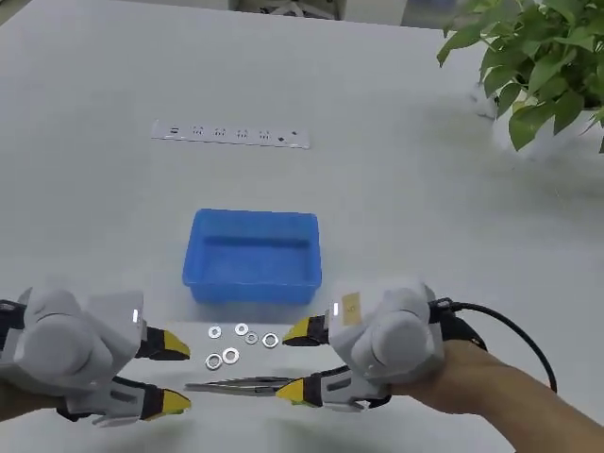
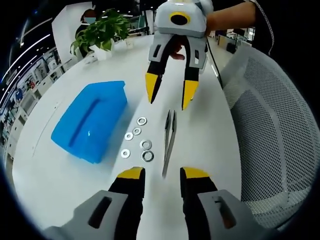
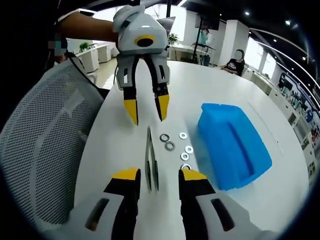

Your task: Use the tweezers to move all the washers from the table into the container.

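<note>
Silver tweezers (image 1: 241, 384) lie flat on the white table near its front edge, between the two grippers. Several steel washers (image 1: 236, 344) are scattered just beyond them, in front of the blue container (image 1: 253, 255). My left gripper (image 1: 177, 374) is open at the left, its yellow tips facing the tweezers' one end. My right gripper (image 1: 291, 360) is open at the other end. In the left gripper view my own gripper (image 2: 162, 175) faces the tweezers (image 2: 170, 137), washers (image 2: 137, 140) and right gripper (image 2: 169, 97). In the right gripper view my gripper (image 3: 157, 175) straddles the tweezers (image 3: 151, 160), with nothing held.
A white power strip (image 1: 231, 134) lies farther back on the table. A potted green plant (image 1: 543, 66) stands at the far right. A mesh chair back (image 2: 270, 125) is beside the table's front edge. The blue container (image 3: 232, 145) looks empty.
</note>
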The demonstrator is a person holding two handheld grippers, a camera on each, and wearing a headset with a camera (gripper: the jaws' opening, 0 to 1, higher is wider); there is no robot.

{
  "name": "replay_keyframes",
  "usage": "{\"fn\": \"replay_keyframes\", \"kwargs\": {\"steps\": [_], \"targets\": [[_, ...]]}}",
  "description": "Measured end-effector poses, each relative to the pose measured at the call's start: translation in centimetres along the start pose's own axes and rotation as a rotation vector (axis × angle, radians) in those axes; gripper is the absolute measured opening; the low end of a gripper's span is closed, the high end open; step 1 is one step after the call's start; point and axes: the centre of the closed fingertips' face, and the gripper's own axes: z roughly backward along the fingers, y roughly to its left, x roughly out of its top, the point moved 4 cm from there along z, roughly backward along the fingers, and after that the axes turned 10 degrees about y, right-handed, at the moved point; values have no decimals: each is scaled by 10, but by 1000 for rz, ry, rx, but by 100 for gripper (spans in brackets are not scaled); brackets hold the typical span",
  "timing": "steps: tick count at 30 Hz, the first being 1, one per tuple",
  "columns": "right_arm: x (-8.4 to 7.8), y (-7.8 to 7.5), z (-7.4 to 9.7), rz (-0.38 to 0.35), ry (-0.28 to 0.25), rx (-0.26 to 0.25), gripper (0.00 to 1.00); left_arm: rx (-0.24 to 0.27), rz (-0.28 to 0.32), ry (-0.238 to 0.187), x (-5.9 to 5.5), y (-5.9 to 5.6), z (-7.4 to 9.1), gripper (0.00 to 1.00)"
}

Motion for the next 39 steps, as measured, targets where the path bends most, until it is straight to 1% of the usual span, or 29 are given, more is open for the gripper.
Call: {"fn": "replay_keyframes", "kwargs": {"steps": [5,9,11,13,16,19,24,25,27,29,30,33,37,39], "targets": [[-1,2,-9,12,29,12,28,-4,-7,19,-3,0,-4,27],[-2,2,-15,9,46,20,26,-10,-10,22,-3,0,-7,23],[-2,4,-17,10,46,30,24,-9,-11,23,-2,0,-8,21],[-1,4,-19,13,50,31,22,-7,-20,21,-2,1,-9,17],[0,5,-22,23,55,39,20,-9,-28,19,-1,2,-10,16],[0,6,-25,35,65,49,18,-16,-38,28,-1,2,-12,14],[2,7,-30,52,75,58,17,-26,-60,55,-5,0,-17,13],[2,7,-31,55,78,58,16,-26,-58,47,-3,0,-16,12],[1,8,-33,59,82,62,16,-25,-58,44,-2,0,-16,12],[0,8,-34,65,93,64,13,-26,-56,42,-1,0,-16,11],[1,8,-34,62,86,67,13,-26,-55,42,-2,0,-16,10],[1,8,-34,65,90,68,13,-20,-59,42,-1,-1,-16,6],[1,9,-34,68,90,70,12,-26,-64,42,-2,-1,-15,6],[1,9,-34,69,90,69,12,-36,-53,42,-2,-3,-15,6]]}}
